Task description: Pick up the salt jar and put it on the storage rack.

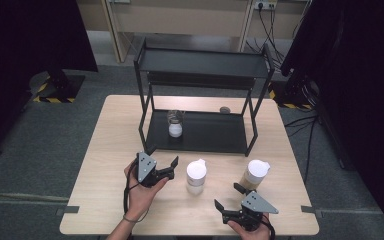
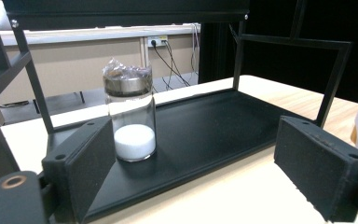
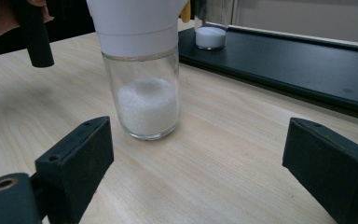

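Ahead of my tools: grey carpet floor [image 1: 45, 135], beige wall panels [image 1: 180, 17] with a power socket [image 1: 265, 5], black curtains [image 1: 25, 35] to either side, hazard-striped stand base [image 1: 55, 92].

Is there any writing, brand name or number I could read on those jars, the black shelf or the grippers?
None can be read: the white-capped jar, the jar on the shelf, the third jar, the black shelf, the left gripper and the right gripper bear no legible text.
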`<state>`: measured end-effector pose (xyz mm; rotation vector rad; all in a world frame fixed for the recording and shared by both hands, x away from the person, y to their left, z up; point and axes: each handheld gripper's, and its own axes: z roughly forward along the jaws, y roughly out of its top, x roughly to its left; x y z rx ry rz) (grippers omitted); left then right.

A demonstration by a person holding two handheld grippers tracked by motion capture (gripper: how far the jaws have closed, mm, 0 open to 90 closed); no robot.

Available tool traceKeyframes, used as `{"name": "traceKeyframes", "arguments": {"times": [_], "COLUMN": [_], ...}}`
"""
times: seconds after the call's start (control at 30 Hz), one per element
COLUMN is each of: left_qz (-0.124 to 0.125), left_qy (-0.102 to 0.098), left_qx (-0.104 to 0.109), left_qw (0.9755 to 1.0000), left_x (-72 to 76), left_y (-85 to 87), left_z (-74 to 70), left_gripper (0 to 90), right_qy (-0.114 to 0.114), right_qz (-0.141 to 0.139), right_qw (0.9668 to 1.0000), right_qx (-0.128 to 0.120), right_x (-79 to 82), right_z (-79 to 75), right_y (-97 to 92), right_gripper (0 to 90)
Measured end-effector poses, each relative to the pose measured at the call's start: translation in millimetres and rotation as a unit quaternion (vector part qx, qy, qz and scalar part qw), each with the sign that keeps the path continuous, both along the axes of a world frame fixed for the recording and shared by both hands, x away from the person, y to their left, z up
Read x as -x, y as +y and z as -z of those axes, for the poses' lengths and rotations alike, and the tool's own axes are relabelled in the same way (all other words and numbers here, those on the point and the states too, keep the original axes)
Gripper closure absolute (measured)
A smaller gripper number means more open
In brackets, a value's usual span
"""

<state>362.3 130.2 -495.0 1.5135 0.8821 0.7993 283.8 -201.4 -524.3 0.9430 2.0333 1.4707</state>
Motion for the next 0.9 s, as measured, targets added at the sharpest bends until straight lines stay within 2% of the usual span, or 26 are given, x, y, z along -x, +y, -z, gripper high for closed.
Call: {"name": "traceKeyframes", "arguments": {"times": [0.5,0.9], "left_qz": [0.009,0.011], "left_qy": [0.013,0.027], "left_qx": [-0.008,0.002], "left_qw": [0.9998,0.9996], "left_x": [16.5,29.6], "left_y": [7.1,12.8], "left_z": [10.6,24.5], "left_gripper": [12.1,12.1], "right_qy": [0.000,-0.001], "right_qz": [0.000,0.000], "right_qw": [1.0000,1.0000], "right_qx": [0.001,0.001], "right_x": [0.2,0.3], "right_z": [0.0,0.0], "right_y": [0.2,0.3], "right_gripper": [8.9,8.9]}}
